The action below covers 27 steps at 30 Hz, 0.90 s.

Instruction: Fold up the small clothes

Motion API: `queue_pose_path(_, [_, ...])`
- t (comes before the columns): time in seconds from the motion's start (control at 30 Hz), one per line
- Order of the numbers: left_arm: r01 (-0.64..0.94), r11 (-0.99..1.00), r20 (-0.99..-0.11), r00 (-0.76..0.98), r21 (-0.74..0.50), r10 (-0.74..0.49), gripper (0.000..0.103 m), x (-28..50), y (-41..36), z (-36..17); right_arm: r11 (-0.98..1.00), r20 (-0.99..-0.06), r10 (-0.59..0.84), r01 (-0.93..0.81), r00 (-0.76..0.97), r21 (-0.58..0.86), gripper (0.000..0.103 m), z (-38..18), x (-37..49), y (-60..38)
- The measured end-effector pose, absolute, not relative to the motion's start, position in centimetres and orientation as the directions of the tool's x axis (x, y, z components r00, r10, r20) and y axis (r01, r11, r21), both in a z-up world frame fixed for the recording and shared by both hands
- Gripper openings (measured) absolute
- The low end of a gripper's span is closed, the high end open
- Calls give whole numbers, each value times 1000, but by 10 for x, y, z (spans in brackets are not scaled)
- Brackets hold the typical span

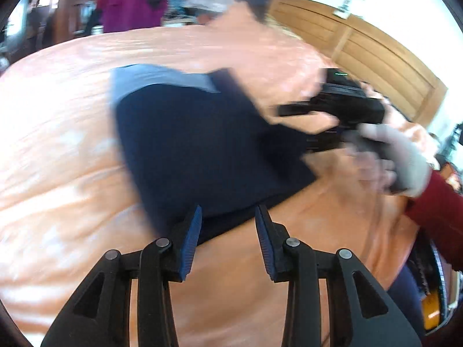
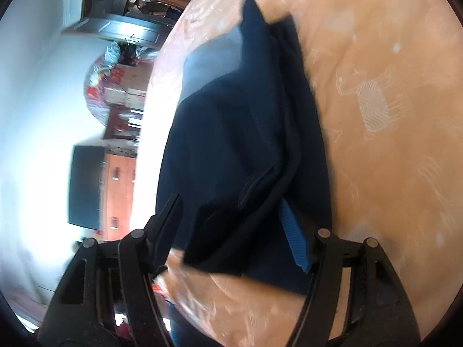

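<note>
A dark navy garment (image 1: 202,144) lies folded on the orange bed sheet (image 1: 72,159), with a light blue part (image 1: 150,78) showing at its far corner. My left gripper (image 1: 228,211) is open at the garment's near edge, holding nothing. My right gripper (image 1: 301,127), held by a gloved hand (image 1: 405,162), sits at the garment's right side. In the right wrist view the navy garment (image 2: 231,115) spreads ahead, and its layered edge lies between the wide-apart fingers of the right gripper (image 2: 231,202). Both views are motion-blurred.
A wooden panelled headboard (image 1: 376,52) stands beyond the bed, and a purple garment (image 1: 130,8) hangs at the back. A red sleeve (image 1: 439,202) enters from the right. Off the bed's edge are a dark screen (image 2: 85,185) and a wooden cabinet (image 2: 118,185).
</note>
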<state>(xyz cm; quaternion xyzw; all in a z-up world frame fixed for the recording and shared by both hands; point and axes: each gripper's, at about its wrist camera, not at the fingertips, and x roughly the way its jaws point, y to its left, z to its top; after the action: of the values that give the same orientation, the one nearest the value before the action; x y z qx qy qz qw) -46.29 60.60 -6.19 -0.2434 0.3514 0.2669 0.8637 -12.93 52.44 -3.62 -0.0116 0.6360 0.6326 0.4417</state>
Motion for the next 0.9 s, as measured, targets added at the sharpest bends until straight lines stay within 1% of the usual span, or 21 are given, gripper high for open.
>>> queue_pose_path(0.07, [-672, 711, -748, 577, -208, 327, 39, -471, 611, -66, 166, -586, 561, -615, -585, 771, 79, -24, -136, 507])
queue_pose_path(0.13, [-692, 689, -757, 565, -216, 329, 39, -480, 617, -73, 170, -637, 542, -671, -548, 722, 81, -22, -149, 507])
queue_pose_path(0.2, [-690, 687, -753, 572, -228, 325, 39, -480, 617, -79, 212, -691, 508, -704, -514, 678, 81, -37, -154, 511])
queue_pose_path(0.23, [-679, 694, -754, 580, -238, 309, 39, -474, 618, -82, 219, -683, 506, -687, -527, 693, 79, -41, -155, 513])
queue_pose_path(0.27, [-679, 696, -755, 578, -235, 309, 39, -473, 613, -84, 215, -665, 510, -668, -546, 713, 73, -43, -156, 515])
queue_pose_path(0.3, [-684, 695, -758, 569, -220, 320, 40, -475, 614, -88, 214, -644, 526, -646, -555, 732, 70, -45, -156, 514])
queue_pose_path(0.33, [-696, 687, -763, 555, -208, 331, 40, -471, 619, -91, 220, -640, 535, -641, -551, 735, 64, -47, -156, 514])
queue_pose_path(0.37, [-709, 672, -761, 552, -214, 340, 40, -469, 626, -94, 231, -637, 548, -634, -542, 738, 53, -49, -154, 513])
queue_pose_path(0.4, [-720, 660, -760, 547, -212, 353, 40, -466, 630, -96, 243, -623, 567, -613, -540, 752, 46, -54, -152, 508])
queue_pose_path(0.43, [-729, 655, -764, 533, -198, 362, 41, -462, 637, -100, 253, -614, 579, -597, -537, 761, 37, -59, -150, 506])
queue_pose_path(0.47, [-728, 661, -772, 523, -184, 361, 44, -451, 640, -104, 257, -602, 597, -585, -530, 769, 26, -60, -152, 505])
queue_pose_path(0.53, [-723, 680, -800, 478, -124, 363, 45, -436, 645, -119, 270, -591, 640, -576, -491, 771, 3, -65, -145, 495])
queue_pose_path(0.6, [-725, 685, -803, 447, -68, 394, 46, -430, 645, -123, 300, -562, 685, -523, -464, 797, 2, -73, -130, 477])
queue_pose_path(0.63, [-732, 681, -792, 434, -32, 429, 42, -432, 642, -118, 313, -566, 691, -519, -450, 795, 1, -74, -125, 471])
queue_pose_path(0.7, [-731, 678, -764, 390, 82, 513, 41, -440, 631, -107, 328, -563, 692, -499, -452, 803, 1, -83, -114, 457])
queue_pose_path(0.73, [-732, 671, -756, 370, 121, 540, 43, -445, 628, -105, 345, -572, 685, -491, -451, 800, 1, -89, -112, 454])
queue_pose_path(0.77, [-722, 681, -767, 366, 123, 527, 50, -452, 629, -108, 352, -569, 682, -475, -460, 807, 1, -97, -108, 451])
queue_pose_path(0.8, [-714, 690, -779, 362, 121, 512, 53, -454, 630, -114, 347, -559, 679, -463, -476, 816, 1, -101, -110, 453])
queue_pose_path(0.87, [-690, 710, -801, 341, 143, 492, 56, -454, 634, -132, 340, -541, 675, -438, -502, 832, 1, -106, -109, 457])
queue_pose_path(0.9, [-691, 709, -801, 341, 141, 492, 56, -453, 635, -132, 336, -539, 674, -440, -505, 833, 1, -104, -109, 457])
